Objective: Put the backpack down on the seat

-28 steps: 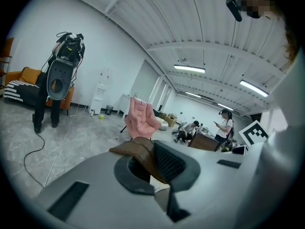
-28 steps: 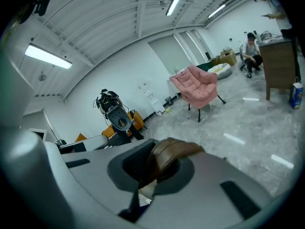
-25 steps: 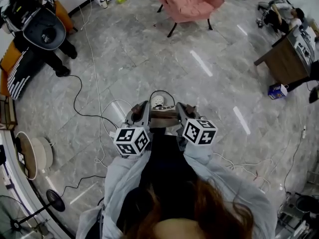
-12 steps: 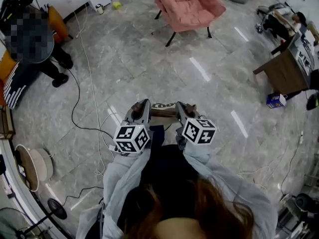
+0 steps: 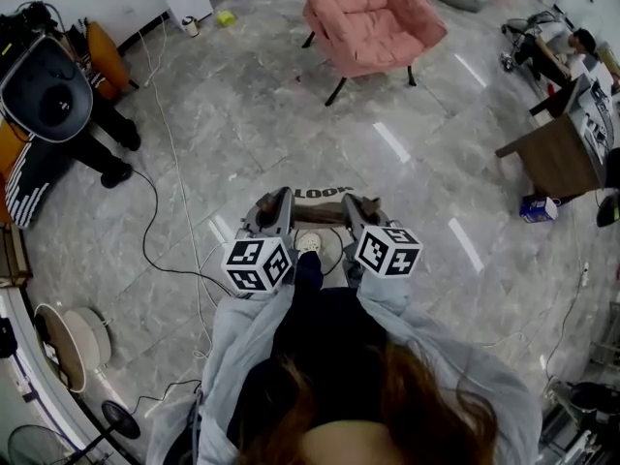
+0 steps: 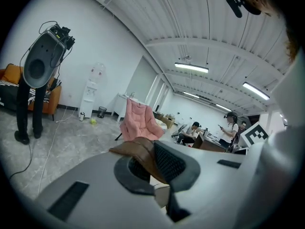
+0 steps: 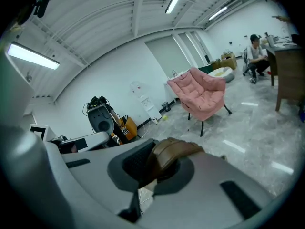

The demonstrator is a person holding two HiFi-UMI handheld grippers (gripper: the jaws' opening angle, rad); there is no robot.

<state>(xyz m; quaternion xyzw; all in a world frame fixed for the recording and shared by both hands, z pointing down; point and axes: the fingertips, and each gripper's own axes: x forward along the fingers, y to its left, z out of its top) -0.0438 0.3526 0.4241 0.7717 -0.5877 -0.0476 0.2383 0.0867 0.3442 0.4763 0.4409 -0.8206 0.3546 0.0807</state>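
Observation:
Both grippers are held close together in front of me, each shut on a brown leather strap (image 5: 320,212) of the backpack. The left gripper (image 5: 282,207) pinches the strap's left end and the right gripper (image 5: 353,209) its right end. In the left gripper view the strap (image 6: 138,150) lies folded between the pads of the left gripper (image 6: 150,162). In the right gripper view the strap (image 7: 172,150) bulges out of the right gripper (image 7: 153,164). The backpack's body is hidden below my arms. The pink padded chair (image 5: 369,12) stands ahead with a bare seat; it also shows as the chair (image 6: 137,121) and the chair (image 7: 202,93).
A person in dark clothes (image 5: 50,93) stands at the left by an orange sofa (image 5: 105,52). Cables (image 5: 155,223) trail over the grey tiled floor. A wooden desk (image 5: 556,139) and a blue box (image 5: 536,208) are at the right, with seated people (image 7: 254,55) behind.
I have moved forward over the floor towards the pink chair. Both grippers have stayed shut on the brown strap, and my shoe now shows between them.

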